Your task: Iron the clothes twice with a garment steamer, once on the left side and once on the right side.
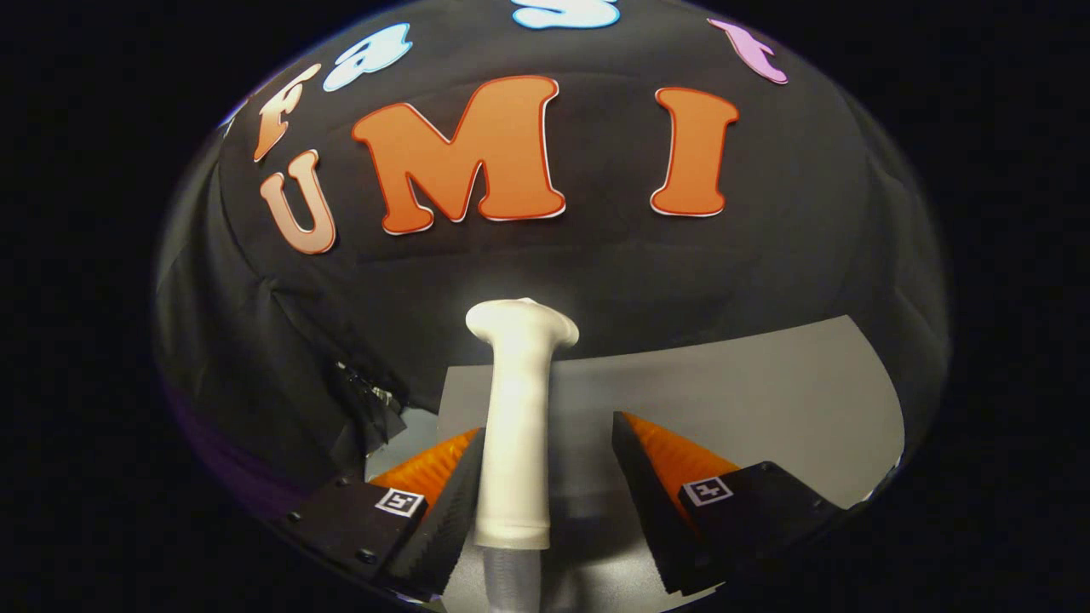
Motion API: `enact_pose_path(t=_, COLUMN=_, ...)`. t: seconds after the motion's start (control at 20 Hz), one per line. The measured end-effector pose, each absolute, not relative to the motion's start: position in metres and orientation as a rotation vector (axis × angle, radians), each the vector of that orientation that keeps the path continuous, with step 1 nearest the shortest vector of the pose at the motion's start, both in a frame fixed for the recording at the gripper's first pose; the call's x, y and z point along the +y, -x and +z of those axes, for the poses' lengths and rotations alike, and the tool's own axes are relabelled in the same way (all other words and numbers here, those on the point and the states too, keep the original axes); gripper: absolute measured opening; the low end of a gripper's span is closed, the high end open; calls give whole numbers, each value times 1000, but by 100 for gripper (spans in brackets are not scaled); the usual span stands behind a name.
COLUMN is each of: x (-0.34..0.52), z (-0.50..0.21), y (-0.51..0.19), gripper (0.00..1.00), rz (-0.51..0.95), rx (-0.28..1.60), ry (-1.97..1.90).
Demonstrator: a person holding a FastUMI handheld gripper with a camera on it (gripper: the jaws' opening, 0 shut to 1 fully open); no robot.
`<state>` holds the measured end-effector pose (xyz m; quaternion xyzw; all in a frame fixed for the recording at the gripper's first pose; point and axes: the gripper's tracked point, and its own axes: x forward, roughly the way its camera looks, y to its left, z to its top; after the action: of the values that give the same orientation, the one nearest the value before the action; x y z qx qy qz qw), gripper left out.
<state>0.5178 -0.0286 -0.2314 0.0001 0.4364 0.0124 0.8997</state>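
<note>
The white plastic garment steamer (519, 426) stands upright between the two fingers of the gripper (545, 443). It has a long, thin handle and a wider, flat head at the top. A grey ribbed hose (513, 579) comes out of the bottom of the handle.

The fingers are spread apart. The left finger (456, 494) sits right against the side of the handle and looks like it is touching it. The right finger (647, 485) is apart from the handle, with a gap between them. So the claw is open and it is not squeezing the steamer.

Under the steamer is a flat grey tabletop (766, 400). The steamer stands near the left edge of the surface, and the far edge of the surface runs just behind the steamer's head. A black cloth wall (596, 272) hangs behind it all. I cannot spot any clothes here.

I think this is the very first step: picking up the steamer. No ironing looks to have begun.

Next, the fingers need to close so that both press on the handle. The handle is smooth and round, so it could slip or turn if the squeeze is too soft. The steamer sits closer to the left finger, so it may get pushed a little to the side as the fingers close. The hose may tug on it when it gets lifted
</note>
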Motion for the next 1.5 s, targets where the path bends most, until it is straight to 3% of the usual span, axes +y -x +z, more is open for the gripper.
enact_pose_path(t=0.1, x=-24, z=-238, y=-517, gripper=94, rz=51, rx=931, ry=-9)
enact_pose_path(t=0.25, x=-6, z=-248, y=-511, gripper=66, rz=118, rx=969, ry=-72)
enact_pose_path(t=0.35, x=-5, z=-251, y=-510, gripper=56, rz=103, rx=967, ry=-114)
enact_pose_path(t=0.5, x=-1, z=-252, y=-502, gripper=56, rz=107, rx=977, ry=-182)
enact_pose_path(t=0.65, x=-3, z=-246, y=-494, gripper=44, rz=87, rx=952, ry=-221)
enact_pose_path(t=1.1, x=-28, z=-182, y=-458, gripper=43, rz=-69, rx=759, ry=-82)
enact_pose_path(t=1.5, x=-52, z=-108, y=-376, gripper=43, rz=-125, rx=623, ry=-59)
